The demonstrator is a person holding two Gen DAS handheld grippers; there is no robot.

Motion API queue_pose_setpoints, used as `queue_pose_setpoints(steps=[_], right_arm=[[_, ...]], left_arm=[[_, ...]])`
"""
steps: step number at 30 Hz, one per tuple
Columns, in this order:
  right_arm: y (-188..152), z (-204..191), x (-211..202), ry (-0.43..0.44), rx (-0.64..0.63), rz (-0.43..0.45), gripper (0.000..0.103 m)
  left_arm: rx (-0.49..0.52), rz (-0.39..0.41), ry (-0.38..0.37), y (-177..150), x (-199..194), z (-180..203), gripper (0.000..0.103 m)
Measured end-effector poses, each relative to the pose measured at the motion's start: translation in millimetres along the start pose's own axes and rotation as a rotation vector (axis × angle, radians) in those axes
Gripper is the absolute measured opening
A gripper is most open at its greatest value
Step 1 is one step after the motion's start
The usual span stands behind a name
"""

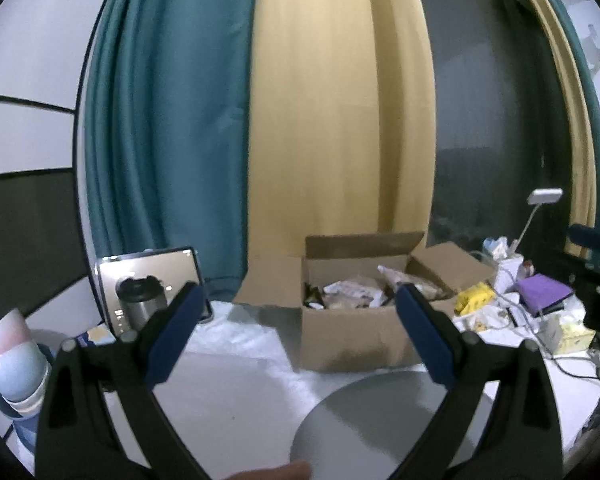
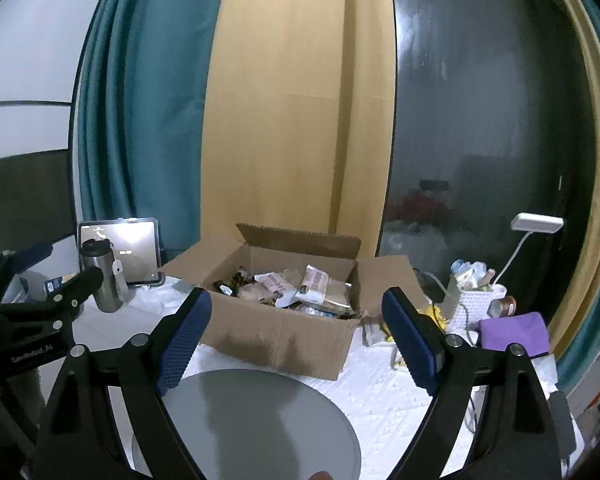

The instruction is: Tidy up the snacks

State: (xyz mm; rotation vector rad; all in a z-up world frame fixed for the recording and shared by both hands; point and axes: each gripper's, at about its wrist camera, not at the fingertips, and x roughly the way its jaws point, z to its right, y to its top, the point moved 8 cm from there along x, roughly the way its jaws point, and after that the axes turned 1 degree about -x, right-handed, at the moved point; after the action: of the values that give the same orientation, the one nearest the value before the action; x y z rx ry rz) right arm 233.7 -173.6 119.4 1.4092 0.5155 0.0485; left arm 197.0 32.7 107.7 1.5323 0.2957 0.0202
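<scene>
An open cardboard box stands on the white table cover, filled with several snack packets. A flat grey round tray lies in front of it, bare. My left gripper is open with nothing between its blue pads, above the tray's left side and short of the box. My right gripper is open too and holds nothing, hovering over the tray and facing the box. The left gripper's black body shows at the left edge of the right wrist view.
A steel flask and a propped tablet stand left of the box. Stacked cups sit at far left. Right of the box are a purple pouch, a white holder, a desk lamp and cables. Curtains hang behind.
</scene>
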Motion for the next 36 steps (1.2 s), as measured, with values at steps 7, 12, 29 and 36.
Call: queue_pose_setpoints(steps=[7,12,29,36], right_arm=[[5.2,1.8,-12.8,-0.029,0.004,0.032,0.089],[7.6,2.5,-12.2,-0.038,0.003,0.032,0.089],[10.3,2.3,-5.8,-0.046,0.011,0.027,0.089],[10.5,1.7,-4.8,-0.051,0.017,0.026,0.089]], left_arm=[[-0.009,0.024,-0.055,1.8,-6.2,4.1,0.097],[-0.034,0.037,-0.061,5.1,-5.1,-0.3,0.097],[-0.043,0.039,-0.066,5.0,-0.5,2.0,0.097],[-0.049,0.046,-0.067,7.4,-3.8,5.9,0.097]])
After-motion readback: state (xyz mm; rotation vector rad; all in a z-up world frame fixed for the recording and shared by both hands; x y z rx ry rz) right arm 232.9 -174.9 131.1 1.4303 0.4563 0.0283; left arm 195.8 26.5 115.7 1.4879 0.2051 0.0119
